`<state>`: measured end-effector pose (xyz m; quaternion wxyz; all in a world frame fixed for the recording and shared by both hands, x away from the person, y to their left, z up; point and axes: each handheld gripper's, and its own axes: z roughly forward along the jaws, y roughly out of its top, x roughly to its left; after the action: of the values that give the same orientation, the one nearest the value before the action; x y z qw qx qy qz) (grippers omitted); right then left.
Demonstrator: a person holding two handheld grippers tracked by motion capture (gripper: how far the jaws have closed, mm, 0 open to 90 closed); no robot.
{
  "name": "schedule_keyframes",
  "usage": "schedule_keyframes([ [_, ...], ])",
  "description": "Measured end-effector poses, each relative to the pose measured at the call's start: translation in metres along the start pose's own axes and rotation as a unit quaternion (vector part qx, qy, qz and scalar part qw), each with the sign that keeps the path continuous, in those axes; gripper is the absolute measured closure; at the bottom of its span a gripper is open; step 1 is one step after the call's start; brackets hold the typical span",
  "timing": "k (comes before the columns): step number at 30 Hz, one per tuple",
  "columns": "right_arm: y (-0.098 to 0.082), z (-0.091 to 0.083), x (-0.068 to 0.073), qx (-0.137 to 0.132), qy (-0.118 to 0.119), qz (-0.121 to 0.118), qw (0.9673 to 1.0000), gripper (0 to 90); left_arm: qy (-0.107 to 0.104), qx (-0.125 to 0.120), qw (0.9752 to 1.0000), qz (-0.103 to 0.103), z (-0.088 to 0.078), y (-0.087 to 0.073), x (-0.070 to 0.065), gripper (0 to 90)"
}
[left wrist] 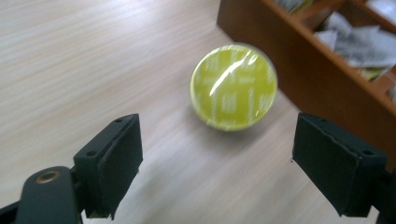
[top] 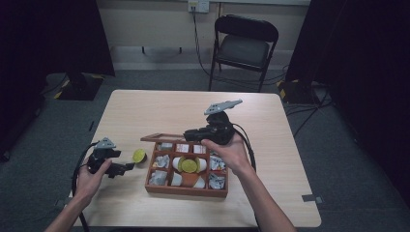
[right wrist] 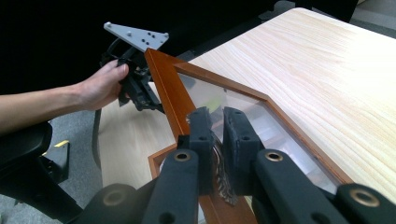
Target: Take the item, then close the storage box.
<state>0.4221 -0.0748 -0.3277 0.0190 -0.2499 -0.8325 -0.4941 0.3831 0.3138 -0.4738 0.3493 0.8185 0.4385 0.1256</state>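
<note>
While my right gripper (right wrist: 218, 135) is pinching the wooden box's glass lid (right wrist: 261, 116) to keep it raised, my left gripper (left wrist: 217, 163) is standing open and empty, the green coffee capsule (left wrist: 233, 87) sitting on the table (left wrist: 70, 70) just beyond its jaws, probably freshly set down beside the box (top: 186, 189).

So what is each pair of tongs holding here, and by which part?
The right tongs are shut on the lid of the wooden box, gripping its frame edge. The left tongs stand open and hold nothing; the green capsule lies on the table beyond them.
</note>
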Motion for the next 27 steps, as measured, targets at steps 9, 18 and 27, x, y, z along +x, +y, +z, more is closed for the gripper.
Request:
schedule_keyframes([
  [9, -0.002, 0.0, 0.003, 0.006, -0.003, -0.003, 1.0, 82.4, 0.018, 0.036, 0.9992, 0.001, 0.009, -0.024, 0.002, 16.1],
  [18, -0.004, 0.001, 0.006, 0.009, -0.006, -0.005, 0.9999, 82.4, 0.047, -0.026, 0.9985, 0.001, 0.016, -0.038, -0.002, 7.0],
  [27, -0.008, 0.002, 0.009, 0.012, -0.007, -0.006, 0.9999, 82.3, 0.044, -0.022, 0.9988, 0.005, 0.017, -0.037, -0.001, 5.0],
])
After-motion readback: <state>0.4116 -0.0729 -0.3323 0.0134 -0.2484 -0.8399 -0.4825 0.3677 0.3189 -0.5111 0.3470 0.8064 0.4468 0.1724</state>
